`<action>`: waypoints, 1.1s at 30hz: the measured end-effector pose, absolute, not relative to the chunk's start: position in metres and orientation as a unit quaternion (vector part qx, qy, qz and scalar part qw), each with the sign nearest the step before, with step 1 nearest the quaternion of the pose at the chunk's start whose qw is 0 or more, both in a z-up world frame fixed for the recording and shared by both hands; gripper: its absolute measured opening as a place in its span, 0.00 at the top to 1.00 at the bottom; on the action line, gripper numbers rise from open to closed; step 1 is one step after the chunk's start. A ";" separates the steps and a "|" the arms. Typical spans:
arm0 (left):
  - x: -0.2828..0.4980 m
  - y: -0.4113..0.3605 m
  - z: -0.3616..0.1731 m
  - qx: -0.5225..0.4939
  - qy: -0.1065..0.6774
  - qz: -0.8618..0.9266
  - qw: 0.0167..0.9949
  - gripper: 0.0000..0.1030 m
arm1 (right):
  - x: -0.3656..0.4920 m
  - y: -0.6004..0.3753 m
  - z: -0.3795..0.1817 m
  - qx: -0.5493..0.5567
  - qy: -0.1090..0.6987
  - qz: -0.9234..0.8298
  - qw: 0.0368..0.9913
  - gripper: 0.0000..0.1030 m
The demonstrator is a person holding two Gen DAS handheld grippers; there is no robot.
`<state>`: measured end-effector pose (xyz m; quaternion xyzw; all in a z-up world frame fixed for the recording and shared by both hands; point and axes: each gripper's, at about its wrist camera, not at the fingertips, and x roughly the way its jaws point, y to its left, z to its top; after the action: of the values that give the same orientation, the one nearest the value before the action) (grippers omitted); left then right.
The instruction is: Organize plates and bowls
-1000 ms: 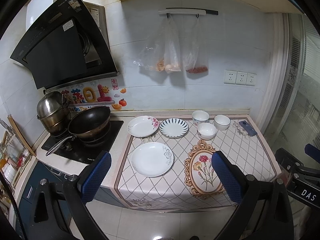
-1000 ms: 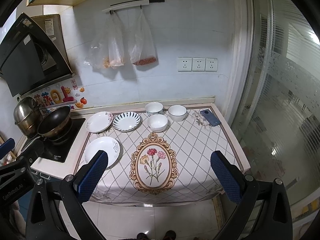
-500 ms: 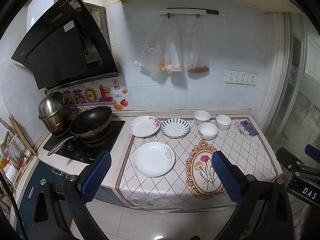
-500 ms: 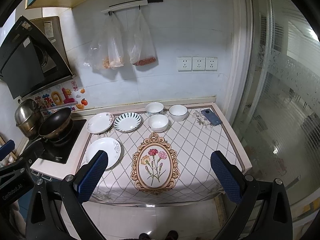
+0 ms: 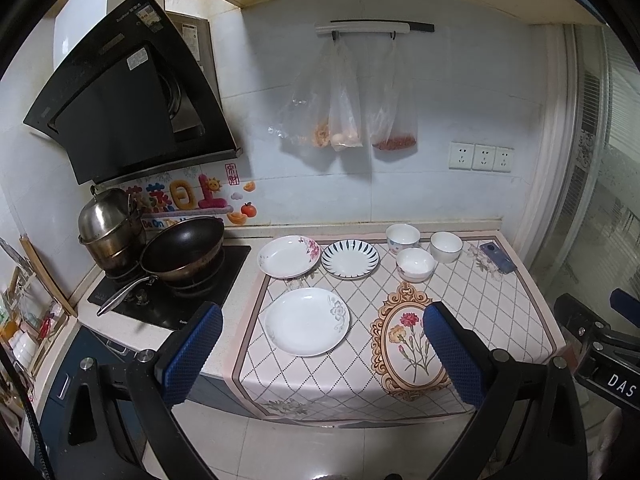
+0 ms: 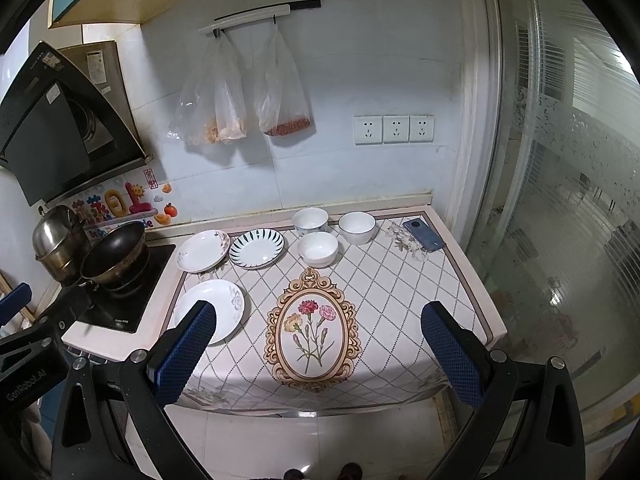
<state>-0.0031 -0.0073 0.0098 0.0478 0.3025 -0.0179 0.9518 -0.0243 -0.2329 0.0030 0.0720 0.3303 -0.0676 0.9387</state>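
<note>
"DAS" on right gripper (image 5: 616, 376)

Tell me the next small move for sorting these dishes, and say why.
Probably bring the left gripper forward and down to the near white plate. Both grippers are open and empty, short of the counter; the right gripper faces the floral mat. That plate lies nearest, alone, apart from the pink-flowered plate and blue-striped plate.
</note>
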 end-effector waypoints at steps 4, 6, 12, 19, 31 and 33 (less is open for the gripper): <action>-0.004 -0.009 0.009 0.048 0.301 -0.018 0.952 0.00 | -0.025 -0.233 0.004 0.074 0.329 -0.065 0.939 0.00; -0.005 -0.010 0.009 0.048 0.301 -0.018 0.952 0.00 | -0.026 -0.233 0.005 0.073 0.328 -0.064 0.940 0.00; -0.001 -0.016 0.007 0.039 0.305 -0.011 0.952 0.00 | -0.021 -0.242 0.006 0.078 0.331 -0.055 0.939 0.00; 0.032 -0.012 -0.009 0.029 0.298 0.037 0.953 0.00 | 0.004 -0.257 -0.010 0.093 0.335 -0.015 0.938 0.00; 0.194 0.074 -0.148 0.020 0.446 0.114 0.887 0.00 | 0.157 -0.231 -0.144 0.148 0.434 0.086 0.885 0.00; 0.221 0.088 -0.174 0.012 0.473 0.101 0.875 0.00 | 0.191 -0.218 -0.177 0.156 0.461 0.096 0.868 0.00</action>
<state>0.2208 0.0881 -0.1743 0.0122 0.4728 0.1014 0.8752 0.1909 -0.2178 -0.1771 0.1561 0.4615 0.0957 0.8680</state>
